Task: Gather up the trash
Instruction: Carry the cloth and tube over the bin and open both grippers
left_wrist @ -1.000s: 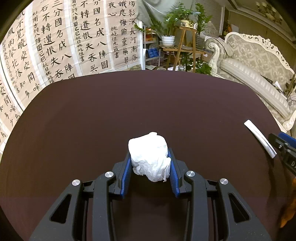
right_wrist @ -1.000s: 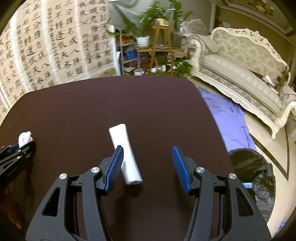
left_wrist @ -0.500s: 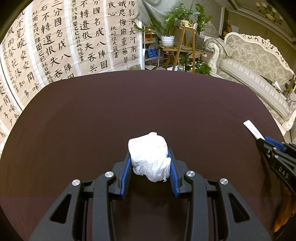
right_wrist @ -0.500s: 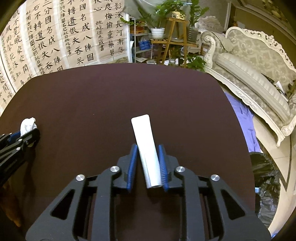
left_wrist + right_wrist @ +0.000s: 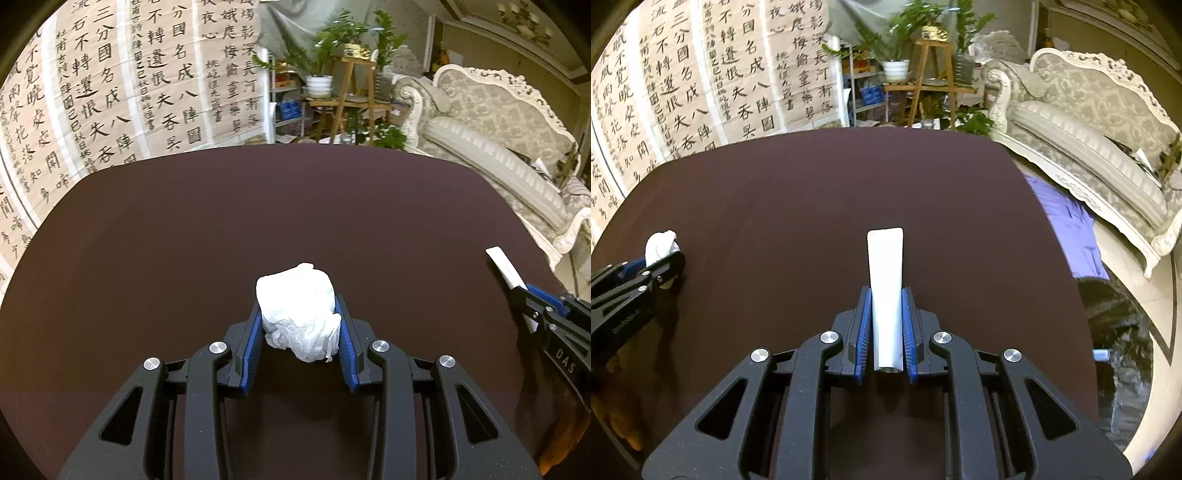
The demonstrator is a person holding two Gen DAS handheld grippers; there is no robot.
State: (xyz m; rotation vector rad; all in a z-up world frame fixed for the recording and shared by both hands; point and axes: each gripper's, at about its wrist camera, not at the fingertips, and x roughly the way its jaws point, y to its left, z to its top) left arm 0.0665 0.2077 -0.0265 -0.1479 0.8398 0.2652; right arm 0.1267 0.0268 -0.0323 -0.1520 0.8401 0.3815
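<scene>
A crumpled white tissue wad [image 5: 300, 310] sits between the blue pads of my left gripper [image 5: 300, 300], which is shut on it just above the dark brown table [image 5: 258, 206]. In the right wrist view my right gripper [image 5: 885, 291] is shut on a flat white tube [image 5: 885, 280] that points away from me, its sealed end sticking out past the fingertips. The tube [image 5: 504, 267] and right gripper [image 5: 526, 293] also show at the right edge of the left wrist view. The tissue wad [image 5: 661, 243] and left gripper [image 5: 670, 260] show at the left of the right wrist view.
A black trash bag [image 5: 1119, 332] lies on the floor right of the table, beside a purple cloth [image 5: 1067, 225]. A white ornate sofa [image 5: 1089, 147] stands at the right. Calligraphy sheets [image 5: 92, 92] hang at the back left, with plants on a wooden stand [image 5: 347, 92] behind the table.
My right gripper went from open beside the white tube to shut on it, and the tube now lies straight between the pads. The left gripper kept still with the tissue.
</scene>
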